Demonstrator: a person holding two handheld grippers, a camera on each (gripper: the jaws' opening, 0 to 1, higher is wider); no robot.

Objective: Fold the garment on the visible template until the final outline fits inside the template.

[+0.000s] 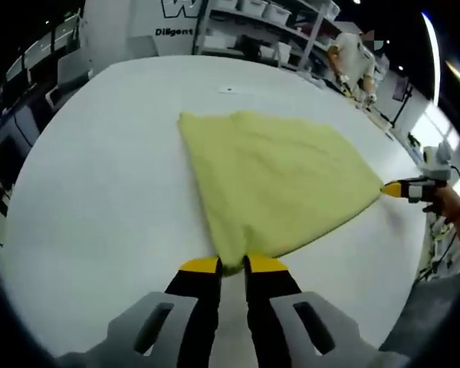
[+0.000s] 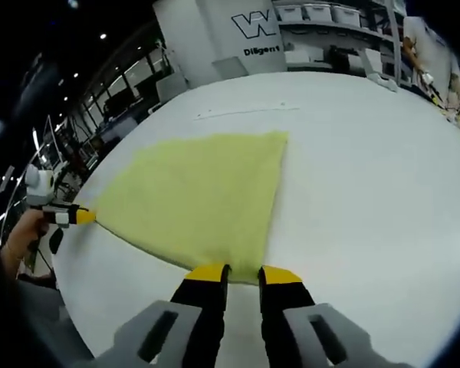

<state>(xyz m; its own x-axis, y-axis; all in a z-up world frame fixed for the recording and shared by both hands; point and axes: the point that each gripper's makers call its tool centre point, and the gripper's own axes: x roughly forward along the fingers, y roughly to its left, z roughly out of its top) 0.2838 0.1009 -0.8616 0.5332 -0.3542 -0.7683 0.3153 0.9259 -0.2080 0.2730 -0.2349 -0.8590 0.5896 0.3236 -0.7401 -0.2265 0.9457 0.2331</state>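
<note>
Both grippers pinching near corners of the yellow garment, fingers clamped on fabric, stretched taut over the worktop. Could slip out if pulled harder.

I count one yellow garment, spread flat on the one white tabletop. I have two grippers: my left gripper at one corner of the cloth and my right gripper at another. Each carries two yellow-tipped jaws, four in all. One person stands beyond the tabletop's far edge, by one shelving rack.
</note>
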